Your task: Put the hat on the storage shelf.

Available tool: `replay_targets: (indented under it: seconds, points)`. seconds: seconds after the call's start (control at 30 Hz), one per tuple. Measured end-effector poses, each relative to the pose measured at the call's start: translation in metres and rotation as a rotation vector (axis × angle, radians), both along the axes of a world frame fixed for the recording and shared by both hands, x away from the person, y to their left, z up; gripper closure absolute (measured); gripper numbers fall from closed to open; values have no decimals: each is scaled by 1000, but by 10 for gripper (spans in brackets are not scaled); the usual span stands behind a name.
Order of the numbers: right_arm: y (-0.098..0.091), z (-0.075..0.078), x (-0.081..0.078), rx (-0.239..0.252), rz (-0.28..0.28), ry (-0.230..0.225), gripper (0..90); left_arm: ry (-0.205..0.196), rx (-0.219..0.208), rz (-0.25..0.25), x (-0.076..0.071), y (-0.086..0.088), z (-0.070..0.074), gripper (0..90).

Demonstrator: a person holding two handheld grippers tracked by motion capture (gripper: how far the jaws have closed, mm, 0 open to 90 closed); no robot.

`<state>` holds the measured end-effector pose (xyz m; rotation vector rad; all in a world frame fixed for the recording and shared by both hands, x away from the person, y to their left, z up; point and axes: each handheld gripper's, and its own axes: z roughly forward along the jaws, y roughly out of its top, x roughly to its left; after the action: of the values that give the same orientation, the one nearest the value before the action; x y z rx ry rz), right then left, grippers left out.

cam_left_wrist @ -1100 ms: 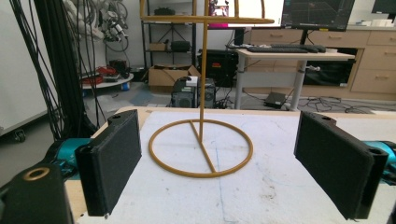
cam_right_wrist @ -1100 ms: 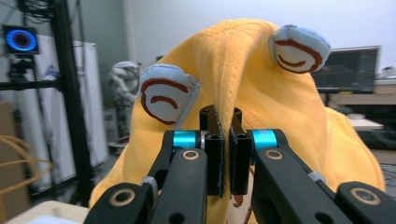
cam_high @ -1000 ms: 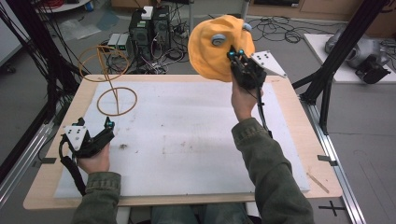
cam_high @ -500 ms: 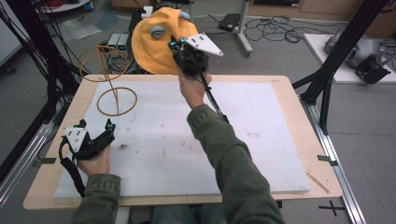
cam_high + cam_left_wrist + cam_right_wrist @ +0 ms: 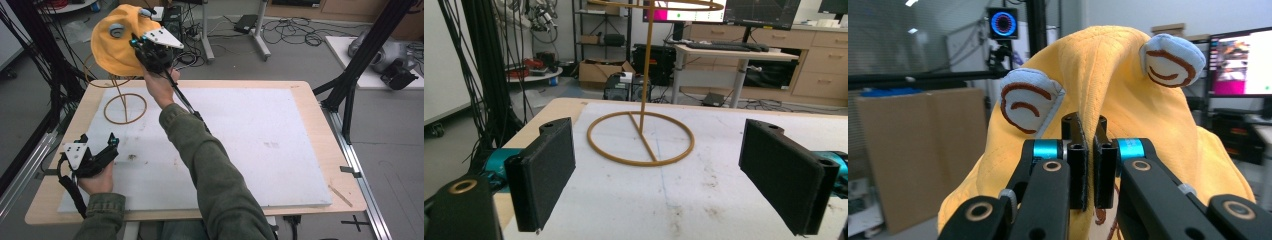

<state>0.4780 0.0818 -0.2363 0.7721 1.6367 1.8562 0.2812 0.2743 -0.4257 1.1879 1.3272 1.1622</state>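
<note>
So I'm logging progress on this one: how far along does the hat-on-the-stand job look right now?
Done: the right tongs are shut on the yellow hat and hold it in the air over the table's far left corner, by the wire stand. In hand: carrying it to the stand's top ring, probably. Left: setting it on the ring and letting go. The left tongs are open and hold nothing, low near the table.

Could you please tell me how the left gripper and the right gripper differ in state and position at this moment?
The left gripper has its jaws wide apart and holds nothing; the right gripper has its jaws shut on the yellow hat. The left gripper sits low at the near left of the white mat, while the right gripper is raised beyond the far left edge, above the gold wire stand. Both have black jaws with teal fittings.
</note>
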Motion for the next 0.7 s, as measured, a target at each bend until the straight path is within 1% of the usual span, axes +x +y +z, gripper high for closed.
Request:
replay_targets:
  seconds: [0.07, 0.17, 0.2, 0.23, 0.27, 0.37, 0.43, 0.5, 0.57, 0.6, 0.63, 0.67, 0.7]
  points:
    - [14, 1, 1, -4, 24, -4, 888, 1, -3, 3, -1, 1, -1, 150]
    - [33, 2, 2, -26, 50, -2, 888, 4, -11, 4, -3, 4, -1, 150]
    - [33, 2, 2, -26, 50, -2, 888, 2, -14, 5, -3, 4, -1, 150]
    - [38, 2, 3, -37, 61, 2, 888, 2, -11, 6, -4, 5, -1, 150]
    - [48, 2, 5, -56, 72, 12, 888, 3, -12, 6, -5, 6, -1, 150]
    - [57, 3, 7, -81, 87, 47, 887, 0, -21, 8, -5, 8, -1, 150]
    - [61, 3, 9, -91, 109, 95, 887, 3, -24, 8, -5, 9, -1, 150]
    - [64, 1, 13, -126, 123, 143, 887, 4, -29, 7, -5, 9, -2, 150]
    - [67, -3, 13, -172, 112, 152, 886, 0, -33, 6, -5, 8, -1, 150]
    - [68, -5, 14, -187, 113, 163, 886, -2, -31, 5, -5, 8, -1, 150]
    - [70, -7, 15, -194, 116, 176, 884, -4, -31, 5, -5, 8, 0, 150]
    - [71, -9, 16, -208, 115, 182, 883, -4, -31, 5, -5, 8, 0, 150]
    - [71, -9, 16, -208, 115, 182, 883, -4, -31, 5, -5, 8, 0, 150]
